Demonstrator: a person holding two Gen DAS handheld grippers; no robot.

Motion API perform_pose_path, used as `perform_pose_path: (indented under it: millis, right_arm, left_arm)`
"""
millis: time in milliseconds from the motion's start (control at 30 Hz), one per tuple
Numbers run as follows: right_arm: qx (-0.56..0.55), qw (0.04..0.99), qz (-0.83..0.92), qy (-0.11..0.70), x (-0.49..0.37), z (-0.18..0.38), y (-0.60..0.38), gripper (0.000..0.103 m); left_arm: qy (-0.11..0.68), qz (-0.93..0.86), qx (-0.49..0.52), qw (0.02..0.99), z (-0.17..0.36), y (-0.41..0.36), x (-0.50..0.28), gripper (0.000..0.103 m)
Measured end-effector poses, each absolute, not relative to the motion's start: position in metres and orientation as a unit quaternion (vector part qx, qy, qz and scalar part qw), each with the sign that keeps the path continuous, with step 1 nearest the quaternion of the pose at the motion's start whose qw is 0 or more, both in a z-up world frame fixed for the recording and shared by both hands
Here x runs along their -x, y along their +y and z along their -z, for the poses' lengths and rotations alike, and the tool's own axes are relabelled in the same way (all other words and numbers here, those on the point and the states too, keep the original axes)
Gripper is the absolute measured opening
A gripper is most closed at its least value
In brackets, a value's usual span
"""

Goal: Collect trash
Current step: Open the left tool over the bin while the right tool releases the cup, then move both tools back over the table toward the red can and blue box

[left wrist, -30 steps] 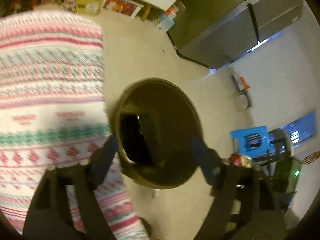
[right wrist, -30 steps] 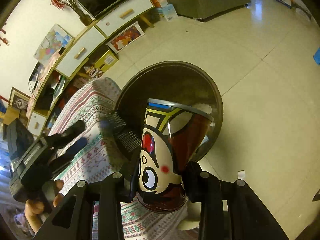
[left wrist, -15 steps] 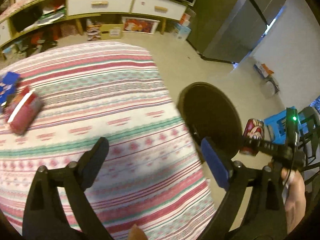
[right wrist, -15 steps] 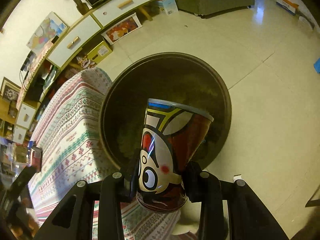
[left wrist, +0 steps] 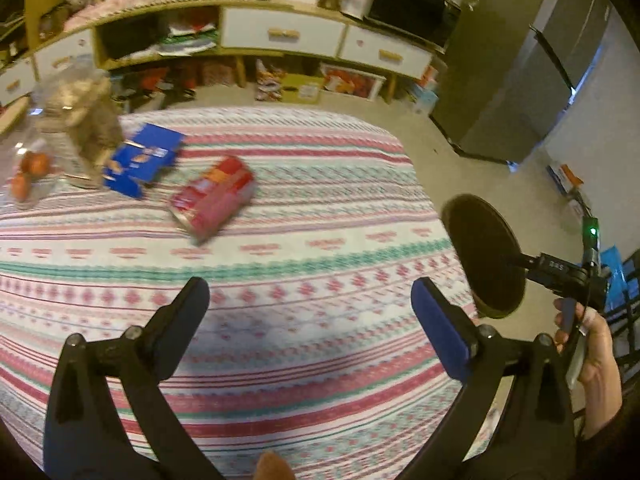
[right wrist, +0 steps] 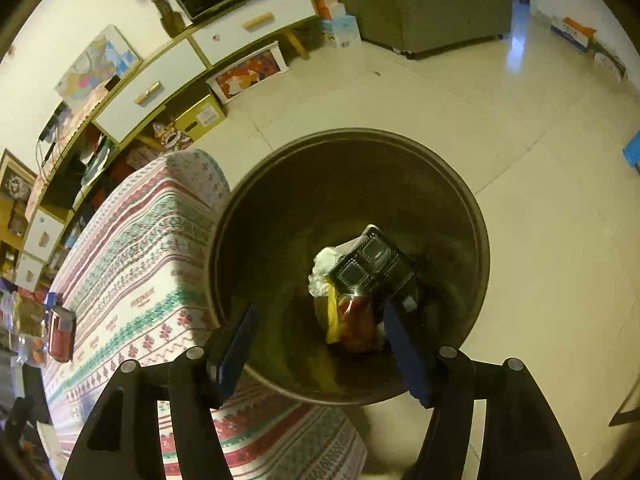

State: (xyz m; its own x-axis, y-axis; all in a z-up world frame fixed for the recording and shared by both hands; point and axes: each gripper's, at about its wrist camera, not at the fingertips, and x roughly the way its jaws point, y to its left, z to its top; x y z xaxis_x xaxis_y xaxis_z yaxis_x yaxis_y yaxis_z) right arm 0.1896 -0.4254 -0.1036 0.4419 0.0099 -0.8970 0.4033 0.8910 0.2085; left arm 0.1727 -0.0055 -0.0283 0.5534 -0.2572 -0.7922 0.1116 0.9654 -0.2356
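My right gripper hangs over the dark round bin. Its jaws are opening and nothing is between them. In the bin lie a black plastic tray, crumpled white paper and a red and yellow piece that looks like the printed cup. My left gripper hovers above the striped tablecloth, jaws still opening, empty. A red can lies on its side ahead of it, and a blue packet lies further left.
A clear jar with brown contents and bagged orange fruit stand at the table's far left. The bin stands on the floor off the table's right edge, with a person's hand beside it. Low cabinets line the far wall.
The right jaws have opened and the printed cup has dropped out of them into the bin. My left gripper has swung from the bin to above the table and opened wider.
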Motion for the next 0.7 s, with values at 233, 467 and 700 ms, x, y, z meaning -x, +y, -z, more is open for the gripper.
perform_pose_path:
  millis: [233,467,700]
  right_arm:
    - [-0.196,0.825,0.114,0.518,-0.188,0.091,-0.397,0.070]
    - [-0.177,0.830,0.101,0.519,-0.185,0.078,-0.353,0.076]
    - [-0.145,0.836,0.068,0.525,-0.196,0.075,-0.294,0.081]
  left_arm:
    - [0.450,0.055,0.091,0.886,0.027,0.048,-0.171,0.101]
    - [0.443,0.011,0.088,0.892,0.030,0.088,-0.169,0.101]
    - [0.446,-0.041,0.054,0.893,0.038,0.120,-0.170,0.101]
